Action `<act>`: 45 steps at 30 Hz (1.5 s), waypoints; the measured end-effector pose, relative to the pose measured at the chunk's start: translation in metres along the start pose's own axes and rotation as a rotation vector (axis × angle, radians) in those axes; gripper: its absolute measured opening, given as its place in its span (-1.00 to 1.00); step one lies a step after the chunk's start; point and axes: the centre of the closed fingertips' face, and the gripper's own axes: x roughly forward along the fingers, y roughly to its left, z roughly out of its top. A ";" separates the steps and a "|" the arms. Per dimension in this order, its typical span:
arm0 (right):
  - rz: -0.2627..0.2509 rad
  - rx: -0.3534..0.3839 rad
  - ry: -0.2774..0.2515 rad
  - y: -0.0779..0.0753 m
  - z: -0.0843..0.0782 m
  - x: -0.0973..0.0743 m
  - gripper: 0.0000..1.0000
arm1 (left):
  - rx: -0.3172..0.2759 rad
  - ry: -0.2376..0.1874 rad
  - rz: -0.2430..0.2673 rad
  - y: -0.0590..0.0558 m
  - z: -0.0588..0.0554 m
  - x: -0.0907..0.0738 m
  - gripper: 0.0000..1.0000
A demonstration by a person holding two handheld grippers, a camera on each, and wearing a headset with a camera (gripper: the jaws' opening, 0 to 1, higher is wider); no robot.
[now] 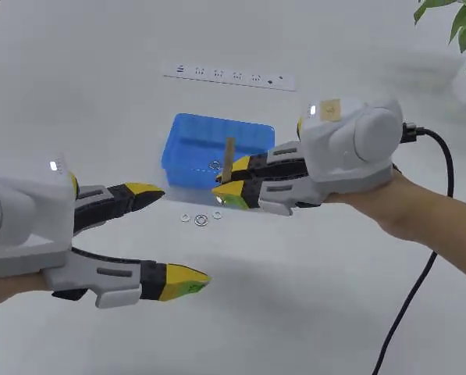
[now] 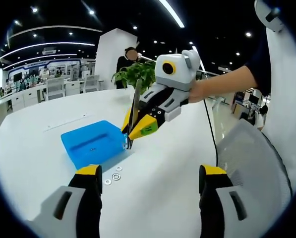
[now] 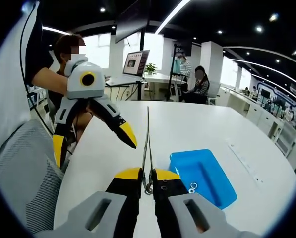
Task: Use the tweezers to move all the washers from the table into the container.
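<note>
Beside rectangular container (image 1: pixel 192 139), ring-shaped washers (image 1: pixel 200 220)

A white bench (image 1: pixel 76 78) carries a power strip (image 1: pixel 229 76) near its far edge. Beyond stand a plant (image 2: pixel 138 74), a white pillar (image 2: pixel 112 54) and desks (image 2: pixel 19 96), under strip lights (image 2: pixel 171 12).

The right gripper (image 1: pixel 223 191) hides the lower end of the tweezers (image 1: pixel 229 156), and the plant (image 1: pixel 460 27) is cropped.

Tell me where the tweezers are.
The tweezers stand upright, clamped in the right gripper, mid head view, over the near edge of the blue container, beyond the washers.
</note>
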 end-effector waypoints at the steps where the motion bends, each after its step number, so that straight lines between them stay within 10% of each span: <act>1: -0.002 -0.004 -0.004 -0.002 0.003 -0.001 -0.81 | -0.004 -0.002 0.001 0.000 0.000 0.000 0.72; 12: -0.073 0.002 -0.057 -0.051 0.023 -0.005 -0.81 | -0.062 -0.046 0.007 -0.002 0.000 -0.008 0.99; 22: -0.156 0.112 -0.059 -0.100 -0.002 0.013 -0.81 | -0.090 -0.053 0.050 0.007 -0.002 -0.015 0.99; 45: -0.118 0.255 -0.009 -0.104 -0.050 0.039 -0.81 | -0.137 -0.056 0.071 0.009 -0.004 -0.010 0.99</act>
